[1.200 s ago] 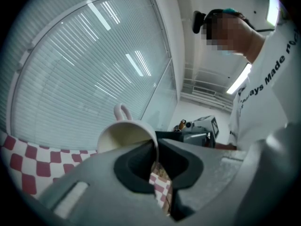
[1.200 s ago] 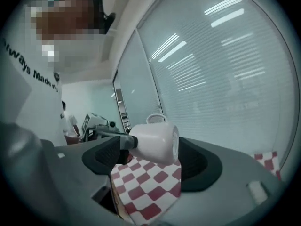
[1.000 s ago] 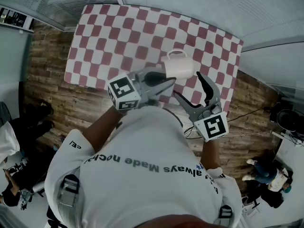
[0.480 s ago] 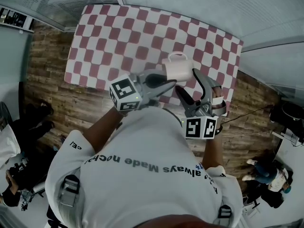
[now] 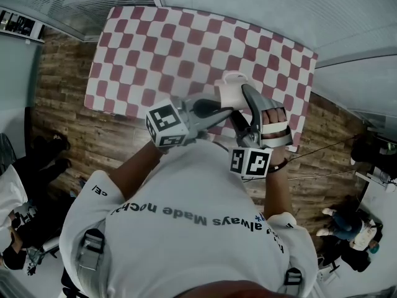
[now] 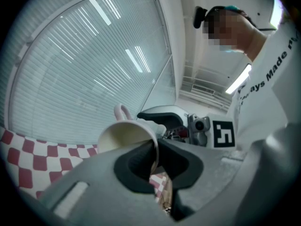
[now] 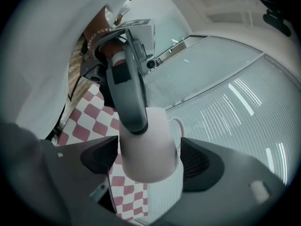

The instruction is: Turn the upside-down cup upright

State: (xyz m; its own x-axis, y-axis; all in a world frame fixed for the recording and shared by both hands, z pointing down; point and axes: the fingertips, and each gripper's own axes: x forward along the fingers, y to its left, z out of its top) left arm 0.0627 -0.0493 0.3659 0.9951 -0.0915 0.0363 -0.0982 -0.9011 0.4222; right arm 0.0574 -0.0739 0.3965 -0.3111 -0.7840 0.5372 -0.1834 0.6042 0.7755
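Observation:
A white cup [image 5: 231,89] with a handle hangs above the red-and-white checked table [image 5: 167,48], tipped on its side. My left gripper [image 5: 227,108] is shut on the cup's rim [image 6: 153,147]; the cup's mouth [image 6: 124,136] faces this gripper's camera. My right gripper [image 5: 243,104] reaches in from the right. Its jaws have just been opening and now stand on either side of the cup's body [image 7: 150,149], and neither pad presses on it. The left gripper's dark jaw [image 7: 129,93] lies across the cup's top in the right gripper view.
The table's near edge [image 5: 186,124] lies just below the grippers, with wooden floor [image 5: 68,123] beyond it. Slatted blinds [image 6: 84,69] stand behind the table. People sit at the lower left [image 5: 18,222] and lower right [image 5: 353,241].
The right gripper has rolled and moved in toward the cup, so its jaws now straddle the cup and its marker cube has swung left. The left gripper and cup have stayed put.

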